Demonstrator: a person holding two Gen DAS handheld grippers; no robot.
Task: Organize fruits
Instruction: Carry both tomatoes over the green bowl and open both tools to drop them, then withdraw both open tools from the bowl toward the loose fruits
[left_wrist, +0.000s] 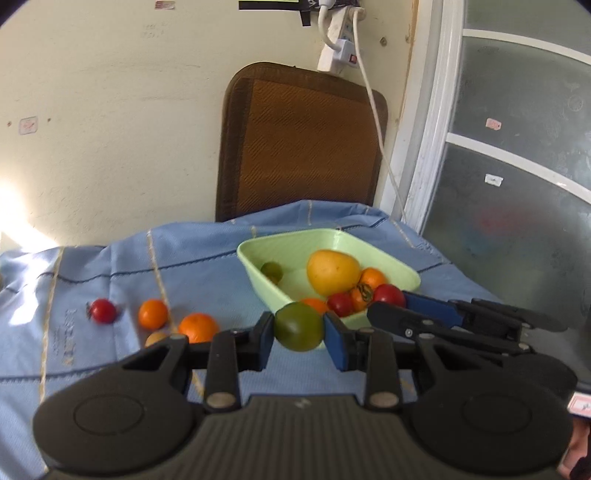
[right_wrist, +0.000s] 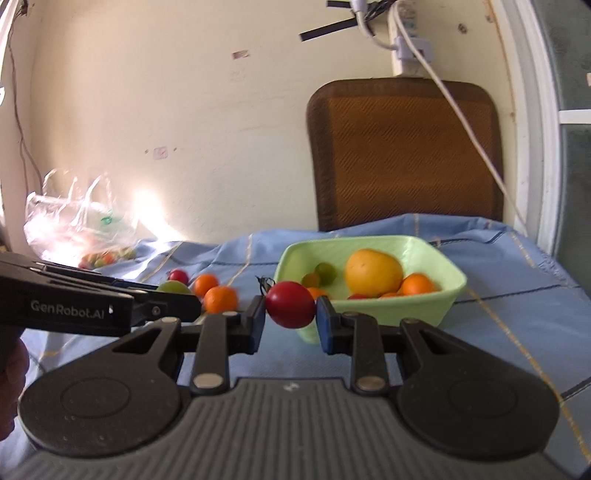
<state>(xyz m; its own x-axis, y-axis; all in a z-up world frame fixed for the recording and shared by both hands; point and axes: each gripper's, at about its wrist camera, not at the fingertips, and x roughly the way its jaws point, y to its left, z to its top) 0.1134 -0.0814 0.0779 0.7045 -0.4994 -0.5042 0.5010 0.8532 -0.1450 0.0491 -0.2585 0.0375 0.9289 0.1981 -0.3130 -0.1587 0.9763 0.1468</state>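
The green bowl (right_wrist: 369, 280) sits centre-right of the right wrist frame, just beyond both grippers. The right gripper (right_wrist: 290, 314) clamps a red tomato (right_wrist: 290, 304); the left gripper (left_wrist: 298, 332) clamps a green tomato (left_wrist: 298, 326), equally near.

The plastic bag (right_wrist: 79, 225) is blurred by glare, its contents too small to identify.

Green tomato (left_wrist: 298, 326): clamped mid-frame, lower centre. Red tomato (right_wrist: 290, 304): likewise clamped, centre. Green bowl (left_wrist: 258, 260), right of centre, holds a yellow fruit (left_wrist: 333, 272), oranges and tomatoes. Loose oranges (left_wrist: 153, 314) lie left.
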